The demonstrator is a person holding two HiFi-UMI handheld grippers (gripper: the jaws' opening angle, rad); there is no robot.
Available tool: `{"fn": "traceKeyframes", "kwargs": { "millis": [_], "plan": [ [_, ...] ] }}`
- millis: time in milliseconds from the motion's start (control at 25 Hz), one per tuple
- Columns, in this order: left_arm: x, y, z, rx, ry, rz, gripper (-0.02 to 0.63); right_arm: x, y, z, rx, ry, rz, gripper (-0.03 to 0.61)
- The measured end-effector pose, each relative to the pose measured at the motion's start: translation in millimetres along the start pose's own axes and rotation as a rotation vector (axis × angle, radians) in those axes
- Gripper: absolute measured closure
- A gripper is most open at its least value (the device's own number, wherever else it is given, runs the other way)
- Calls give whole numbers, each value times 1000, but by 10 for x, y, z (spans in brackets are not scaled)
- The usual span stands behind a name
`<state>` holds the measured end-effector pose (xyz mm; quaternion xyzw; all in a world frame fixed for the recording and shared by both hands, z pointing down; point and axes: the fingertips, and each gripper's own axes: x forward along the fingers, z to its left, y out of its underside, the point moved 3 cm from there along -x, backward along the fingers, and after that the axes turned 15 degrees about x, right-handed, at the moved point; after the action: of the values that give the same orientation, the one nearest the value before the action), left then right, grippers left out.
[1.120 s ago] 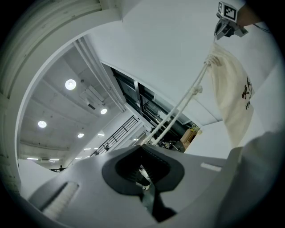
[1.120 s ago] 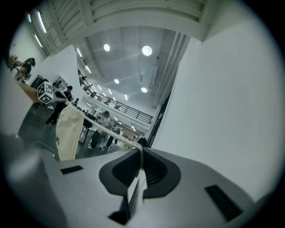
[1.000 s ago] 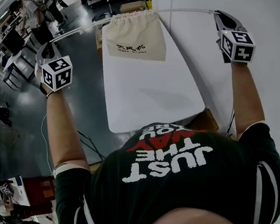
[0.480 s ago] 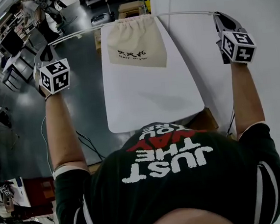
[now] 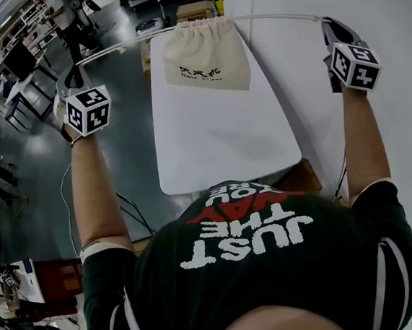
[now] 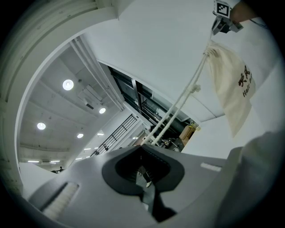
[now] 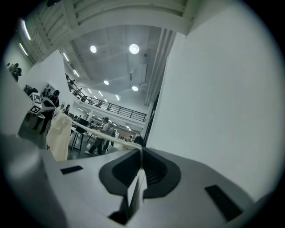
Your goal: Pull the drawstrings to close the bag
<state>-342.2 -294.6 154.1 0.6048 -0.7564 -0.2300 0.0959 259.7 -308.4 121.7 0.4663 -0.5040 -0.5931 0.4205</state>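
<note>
Cream bag point(image 5: 205, 55) on white table point(image 5: 218, 145), drawstrings point(image 5: 279, 17) stretched sideways — to left tool point(image 5: 73, 64), right tool point(image 5: 326, 23)

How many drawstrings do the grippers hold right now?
2. The left drawstring runs taut from the bag to the shut left gripper; the right drawstring runs to the shut right gripper.

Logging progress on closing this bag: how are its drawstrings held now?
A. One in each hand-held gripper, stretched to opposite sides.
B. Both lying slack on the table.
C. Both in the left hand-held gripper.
A: the left hand-held gripper and the right hand-held gripper are each shut on a drawstring running taut from the gathered mouth of the bag.
</note>
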Motion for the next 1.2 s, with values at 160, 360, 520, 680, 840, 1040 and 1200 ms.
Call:
{"fn": "traceKeyframes", "kwargs": {
  "millis": [160,360,520,680,840,1040,1200],
  "plan": [
    [-46,191,154,-28,20,6,603,-97,-85,-26,39,10,1,566],
    [17,181,177,-45,48,1,603,-36,-122,11,63,-1,-2,566],
    [113,98,201,-34,52,-8,603,90,-158,18,52,-18,5,566],
    [133,82,213,-50,49,-2,603,123,-129,18,60,-37,12,566],
    [127,111,185,-53,47,4,603,131,-63,8,61,-48,17,566],
    [28,190,155,-74,53,8,603,5,12,-43,102,-31,5,566],
    [9,269,206,-84,50,1,603,-35,65,-103,178,-22,1,566]
  ]
}}
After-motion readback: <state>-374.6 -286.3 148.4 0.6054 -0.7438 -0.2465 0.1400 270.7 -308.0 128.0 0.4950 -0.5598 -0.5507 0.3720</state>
